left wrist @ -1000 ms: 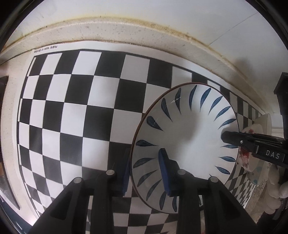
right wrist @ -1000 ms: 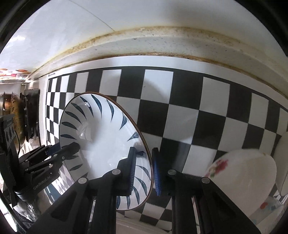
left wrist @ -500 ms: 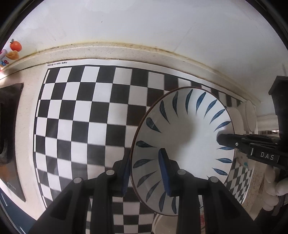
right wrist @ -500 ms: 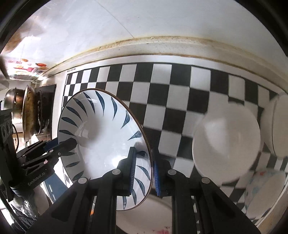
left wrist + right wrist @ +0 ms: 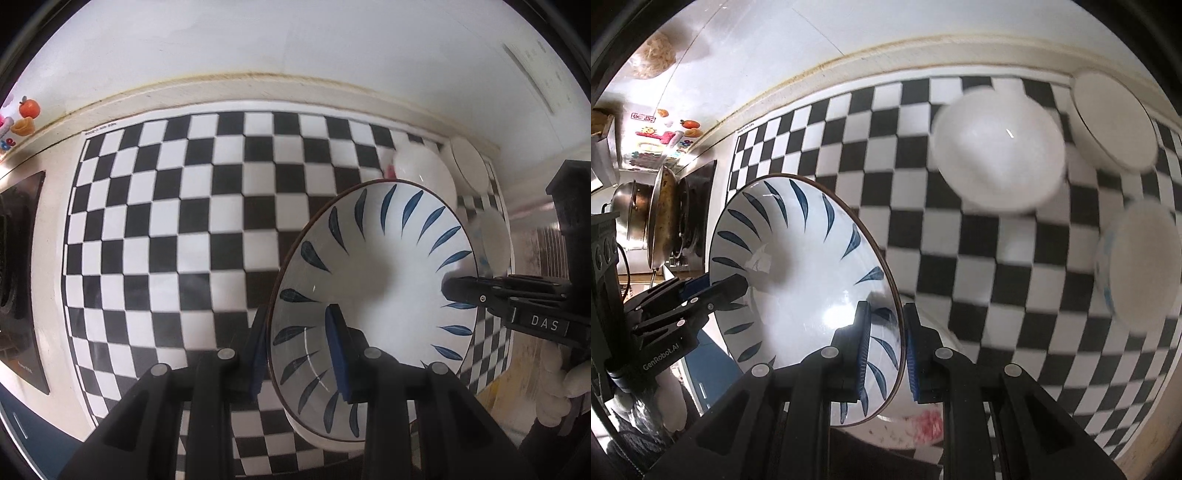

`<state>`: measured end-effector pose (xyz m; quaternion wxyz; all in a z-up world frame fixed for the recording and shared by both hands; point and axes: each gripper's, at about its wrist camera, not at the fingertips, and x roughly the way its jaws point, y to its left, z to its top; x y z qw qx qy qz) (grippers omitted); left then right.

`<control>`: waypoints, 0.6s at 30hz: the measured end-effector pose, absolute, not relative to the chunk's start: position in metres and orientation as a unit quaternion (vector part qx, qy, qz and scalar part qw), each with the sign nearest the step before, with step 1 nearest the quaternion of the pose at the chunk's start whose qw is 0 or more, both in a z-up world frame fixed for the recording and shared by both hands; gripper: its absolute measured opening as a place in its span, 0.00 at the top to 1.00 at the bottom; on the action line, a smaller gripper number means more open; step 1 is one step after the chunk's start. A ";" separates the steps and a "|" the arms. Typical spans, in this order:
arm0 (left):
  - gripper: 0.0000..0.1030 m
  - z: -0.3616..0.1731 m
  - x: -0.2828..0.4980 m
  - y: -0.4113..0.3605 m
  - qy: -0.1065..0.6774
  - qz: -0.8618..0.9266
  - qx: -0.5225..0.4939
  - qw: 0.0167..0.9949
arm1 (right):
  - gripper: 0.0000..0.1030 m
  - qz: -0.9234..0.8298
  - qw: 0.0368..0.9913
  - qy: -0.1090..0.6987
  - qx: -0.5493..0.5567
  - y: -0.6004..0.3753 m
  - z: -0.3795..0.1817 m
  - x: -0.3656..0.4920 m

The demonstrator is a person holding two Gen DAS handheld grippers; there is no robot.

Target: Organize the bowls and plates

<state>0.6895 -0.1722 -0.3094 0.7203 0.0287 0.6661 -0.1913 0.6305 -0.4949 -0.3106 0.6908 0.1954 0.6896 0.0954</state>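
Observation:
A white bowl with blue leaf marks (image 5: 373,291) (image 5: 798,280) hangs tilted above the black-and-white checkered mat (image 5: 192,221) (image 5: 960,266). My left gripper (image 5: 297,332) is shut on its near rim in the left wrist view, one pad inside and one outside. My right gripper (image 5: 884,332) is shut on the opposite rim in the same way. Each gripper shows in the other's view: the right gripper (image 5: 454,290) at the bowl's right edge, the left gripper (image 5: 731,288) at its left edge.
On the mat's right part lie a white bowl (image 5: 997,147) (image 5: 424,166), a white plate (image 5: 1112,122) and a blue-patterned bowl (image 5: 1137,262). A floral dish (image 5: 923,432) sits under the held bowl. A stove (image 5: 22,277) with a pan (image 5: 661,214) stands left. A wall runs behind.
Both grippers have risen with the blue-leaf bowl still gripped, and the mat looks farther away. Several white dishes on the right have come into view.

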 end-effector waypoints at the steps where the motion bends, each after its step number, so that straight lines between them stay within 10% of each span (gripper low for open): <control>1: 0.74 -0.311 0.682 -0.174 0.668 -0.195 0.032 0.717 | 0.81 0.093 0.690 0.690 0.197 -0.497 -0.312 0.623; 18: 0.73 -0.373 0.607 -0.196 0.716 -0.194 0.085 0.665 | 0.81 0.062 0.657 0.724 0.203 -0.498 -0.377 0.525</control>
